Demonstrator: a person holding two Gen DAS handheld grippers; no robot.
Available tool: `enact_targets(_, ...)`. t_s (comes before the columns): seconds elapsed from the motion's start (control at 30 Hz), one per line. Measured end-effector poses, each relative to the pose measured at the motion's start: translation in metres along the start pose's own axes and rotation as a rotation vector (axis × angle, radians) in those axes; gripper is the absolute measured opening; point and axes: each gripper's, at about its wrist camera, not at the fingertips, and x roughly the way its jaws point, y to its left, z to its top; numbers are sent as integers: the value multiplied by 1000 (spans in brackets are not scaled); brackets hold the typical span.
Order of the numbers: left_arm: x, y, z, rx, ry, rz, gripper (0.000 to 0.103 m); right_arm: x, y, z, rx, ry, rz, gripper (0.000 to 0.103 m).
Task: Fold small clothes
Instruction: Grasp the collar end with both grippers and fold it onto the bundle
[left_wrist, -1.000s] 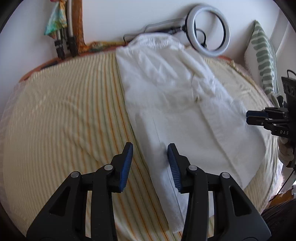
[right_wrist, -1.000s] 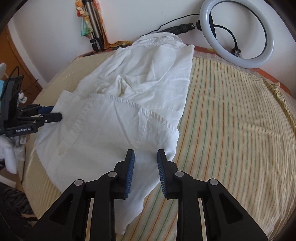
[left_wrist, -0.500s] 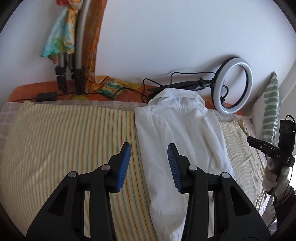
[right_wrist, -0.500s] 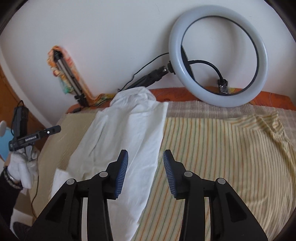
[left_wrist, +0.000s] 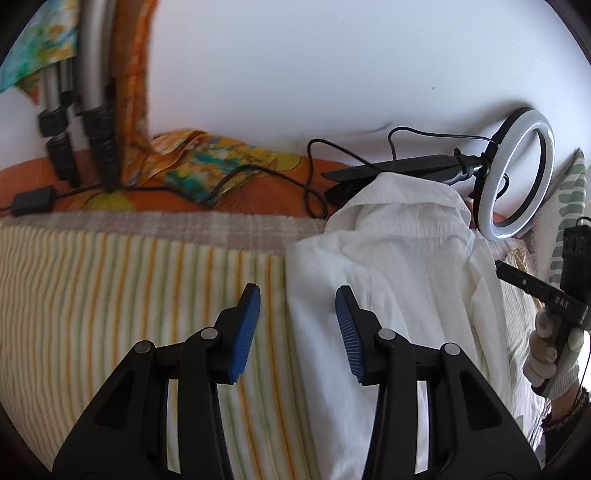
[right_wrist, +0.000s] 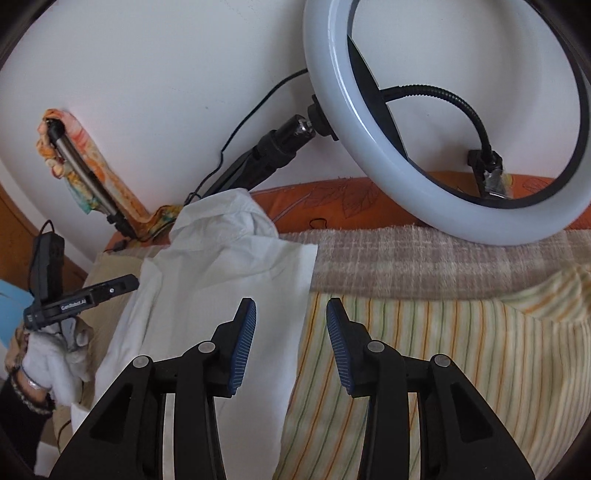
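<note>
A white collared shirt (left_wrist: 399, 273) lies lengthwise on the striped bed cover (left_wrist: 110, 288), collar toward the wall; it also shows in the right wrist view (right_wrist: 221, 280). My left gripper (left_wrist: 297, 317) is open and empty, straddling the shirt's left shoulder edge. My right gripper (right_wrist: 290, 326) is open and empty, straddling the shirt's right shoulder edge. Each gripper appears in the other's view, the right one (left_wrist: 535, 291) at the far right and the left one (right_wrist: 92, 295) at the far left.
A ring light (right_wrist: 424, 155) on a black stand leans at the head of the bed, close to the collar, and also shows in the left wrist view (left_wrist: 517, 184). Cables (left_wrist: 258, 177), tripod legs (left_wrist: 74, 110), patterned cloth and an orange bed edge (right_wrist: 332, 195) line the wall. A leaf-print pillow (left_wrist: 569, 195) stands at the right.
Both grippers have moved up the shirt from its lower hem toward the shoulders and collar, and both stay open. The right jaws have widened. The shirt lies as before.
</note>
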Motion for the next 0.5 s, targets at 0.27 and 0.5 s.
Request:
enact_targets(0.27,21,-13,12,32,-29,-12,25,20,-3,9,3,9,23,31)
enact_targets(0.5,12,-19,12,51,-79,-15,1,13,8,9,-55,-38,-28,0)
